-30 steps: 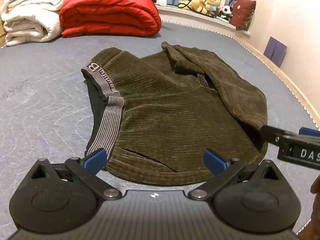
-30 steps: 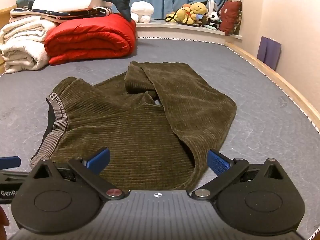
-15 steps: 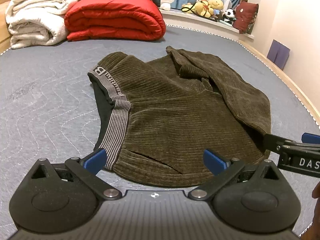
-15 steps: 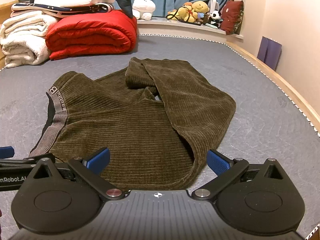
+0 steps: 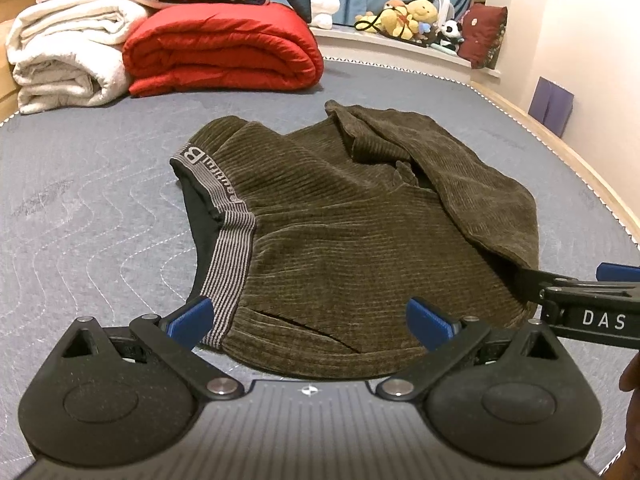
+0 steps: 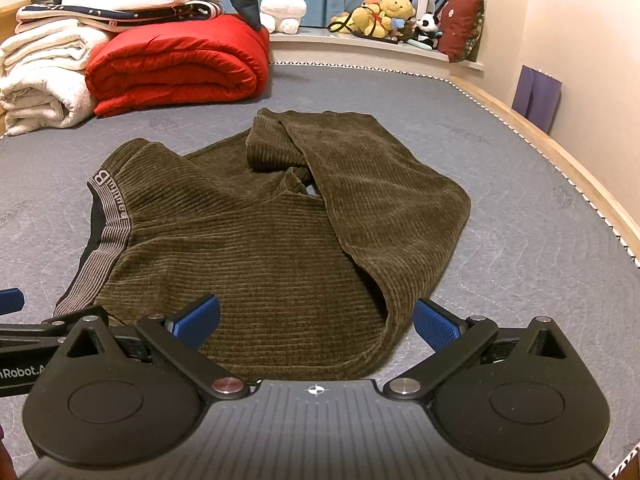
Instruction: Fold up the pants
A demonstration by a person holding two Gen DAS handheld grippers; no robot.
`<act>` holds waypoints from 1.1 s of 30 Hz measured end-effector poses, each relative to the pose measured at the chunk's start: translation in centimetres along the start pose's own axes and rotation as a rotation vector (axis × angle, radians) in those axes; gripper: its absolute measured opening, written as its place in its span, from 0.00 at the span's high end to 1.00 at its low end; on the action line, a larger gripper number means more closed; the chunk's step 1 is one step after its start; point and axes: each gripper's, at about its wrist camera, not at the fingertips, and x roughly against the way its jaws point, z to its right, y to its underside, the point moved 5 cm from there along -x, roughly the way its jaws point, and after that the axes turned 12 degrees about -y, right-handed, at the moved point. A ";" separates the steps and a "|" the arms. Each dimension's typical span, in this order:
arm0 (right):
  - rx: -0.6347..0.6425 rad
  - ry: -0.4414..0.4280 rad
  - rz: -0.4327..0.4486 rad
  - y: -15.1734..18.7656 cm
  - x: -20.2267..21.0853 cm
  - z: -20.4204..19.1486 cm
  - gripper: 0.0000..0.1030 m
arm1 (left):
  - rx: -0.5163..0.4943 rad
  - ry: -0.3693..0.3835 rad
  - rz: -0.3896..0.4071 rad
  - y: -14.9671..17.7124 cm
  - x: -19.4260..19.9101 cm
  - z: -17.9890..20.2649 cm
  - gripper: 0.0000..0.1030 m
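Observation:
Olive corduroy pants point(image 5: 352, 240) point(image 6: 280, 248) lie on the grey quilted mattress, folded over, with a striped grey waistband point(image 5: 228, 256) point(image 6: 100, 248) on the left and a leg doubled back on the right. My left gripper point(image 5: 308, 320) is open at the near edge of the pants, by the waistband end, with nothing between its fingers. My right gripper point(image 6: 316, 320) is open at the near edge, by the folded leg's bend. Each gripper shows at the side of the other's view: the right gripper point(image 5: 576, 300) and the left gripper point(image 6: 24, 320).
A red rolled duvet point(image 5: 224, 48) and white folded blankets point(image 5: 64, 52) sit at the far left of the mattress point(image 5: 80, 208). Plush toys point(image 6: 384, 12) line a ledge at the back. A wooden bed edge point(image 6: 560, 160) and a wall run along the right.
Both grippers have tilted up and drawn slightly back, so the pants sit lower and the far bedding shows more. The pants lie as before.

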 end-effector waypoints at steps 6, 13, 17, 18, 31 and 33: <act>0.008 0.005 -0.009 0.1 -0.2 -0.1 0.01 | 0.009 0.006 -0.012 0.0 0.0 -0.2 0.00; 0.012 0.009 -0.011 0.2 -0.2 -0.2 0.01 | 0.000 0.000 -0.012 0.0 0.1 -0.3 0.00; 0.012 0.010 -0.013 0.2 -0.3 -0.3 0.01 | 0.003 -0.001 -0.018 0.0 0.0 -0.3 0.00; 0.015 0.011 -0.013 0.2 -0.2 -0.3 0.01 | 0.003 -0.002 -0.018 0.0 0.0 -0.3 0.00; 0.016 0.002 -0.014 0.4 -0.3 -0.3 0.01 | -0.005 -0.002 -0.021 0.1 0.0 -0.2 0.00; 0.016 0.002 -0.015 0.4 -0.3 -0.3 0.01 | -0.006 0.000 -0.020 0.2 0.0 -0.1 0.00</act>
